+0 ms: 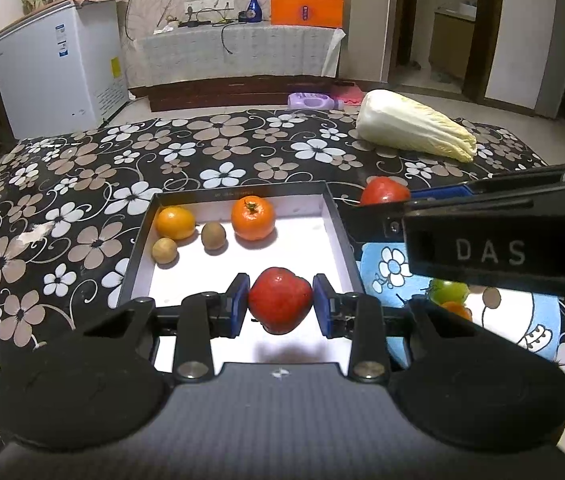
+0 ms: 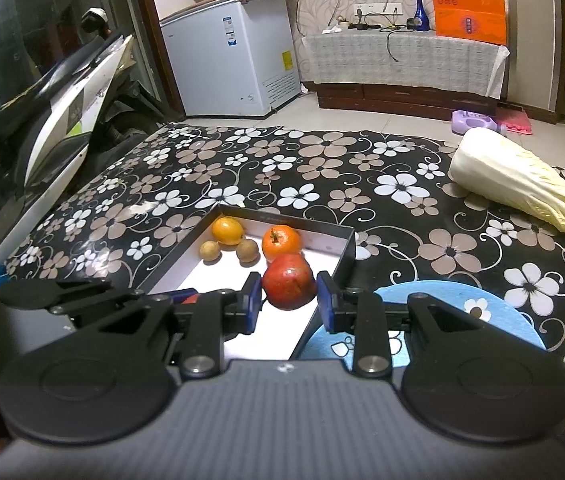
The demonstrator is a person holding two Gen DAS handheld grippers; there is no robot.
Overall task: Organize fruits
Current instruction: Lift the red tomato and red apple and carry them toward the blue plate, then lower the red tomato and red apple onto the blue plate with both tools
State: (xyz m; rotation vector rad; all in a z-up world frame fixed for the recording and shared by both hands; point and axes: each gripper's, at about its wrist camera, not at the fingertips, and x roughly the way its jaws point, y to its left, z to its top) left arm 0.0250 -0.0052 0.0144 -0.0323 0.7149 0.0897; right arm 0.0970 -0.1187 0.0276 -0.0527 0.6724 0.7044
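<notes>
Left claw is clamped on a red fruit, pads pressing both flanks, held over the near part of the white-floored box. Right claw likewise grips a red fruit, poised above the box's right wall. Two oranges and two small brown fruits sit along the far side. Box floor lies directly beneath the left claw, open space ahead; left hand looks nearer to a drop. More fruit waits on the blue plate.
</notes>
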